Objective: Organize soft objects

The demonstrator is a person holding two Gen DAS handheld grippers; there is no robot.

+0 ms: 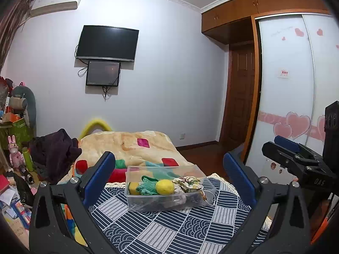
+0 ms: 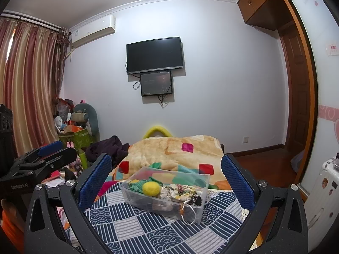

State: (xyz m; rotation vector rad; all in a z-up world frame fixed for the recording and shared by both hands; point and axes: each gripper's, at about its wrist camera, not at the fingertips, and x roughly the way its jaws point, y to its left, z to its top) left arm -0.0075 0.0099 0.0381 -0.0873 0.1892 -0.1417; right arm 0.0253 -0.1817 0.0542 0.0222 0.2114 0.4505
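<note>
a clear bin (image 1: 169, 199) (image 2: 165, 196) sits at lower centre of both views on a navy-and-white patterned cloth (image 1: 165, 228) (image 2: 152, 228), holding the soft objects: a yellow ball (image 1: 164, 187) (image 2: 151, 188) in the middle, a green knit (image 1: 147, 186) (image 2: 138, 185) to its left and touching it, and a floral fabric (image 1: 186, 183) (image 2: 180, 190) to its right. a ring (image 2: 187, 213) leans at the bin's near right corner in the right wrist view. the left gripper (image 1: 169, 182) (image 2: 54, 151) is spread wide, its blue pads framing the bin and gripping nothing. the right gripper (image 2: 167, 180) (image 1: 285, 146) is likewise spread and empty, and it shows at right of the left wrist view. behind the bin lies a beige blanket (image 1: 131, 144) (image 2: 180, 150); a tv (image 1: 107, 43) (image 2: 154, 55) hangs on the wall, upper centre.
</note>
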